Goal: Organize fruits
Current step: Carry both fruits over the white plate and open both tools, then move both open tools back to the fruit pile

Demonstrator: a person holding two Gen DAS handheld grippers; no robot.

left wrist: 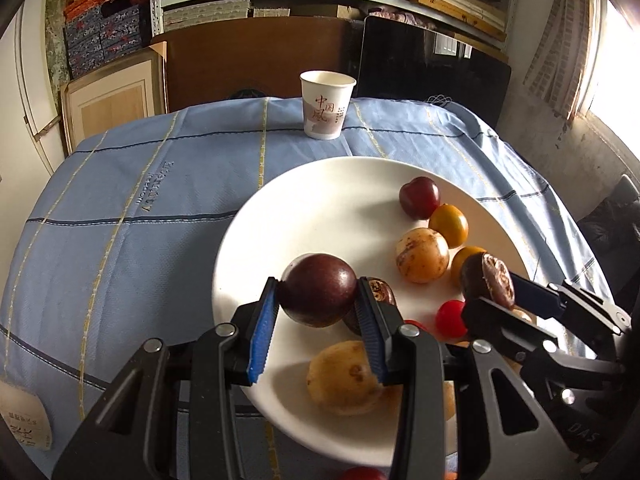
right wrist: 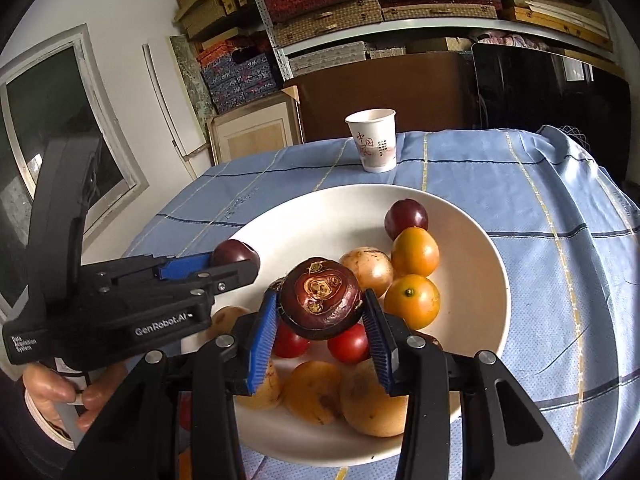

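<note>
A white plate [left wrist: 320,200] [right wrist: 480,248] on the blue cloth holds several fruits. My left gripper [left wrist: 318,294] is shut on a dark purple passion fruit [left wrist: 318,290], held just above the plate; it also shows in the right wrist view [right wrist: 234,252]. My right gripper [right wrist: 322,308] is shut on a dark brown water chestnut [right wrist: 322,304], seen from the side in the left wrist view [left wrist: 486,280]. On the plate lie a dark red plum [left wrist: 419,197], orange fruits [right wrist: 414,251], tan round fruits [left wrist: 422,255] and red cherry tomatoes [right wrist: 348,344].
A white paper cup [left wrist: 326,104] [right wrist: 374,139] stands on the cloth beyond the plate. The blue checked tablecloth [left wrist: 140,220] covers the table. Shelves with boxes and framed boards stand behind it. A hand [right wrist: 52,396] holds the left gripper.
</note>
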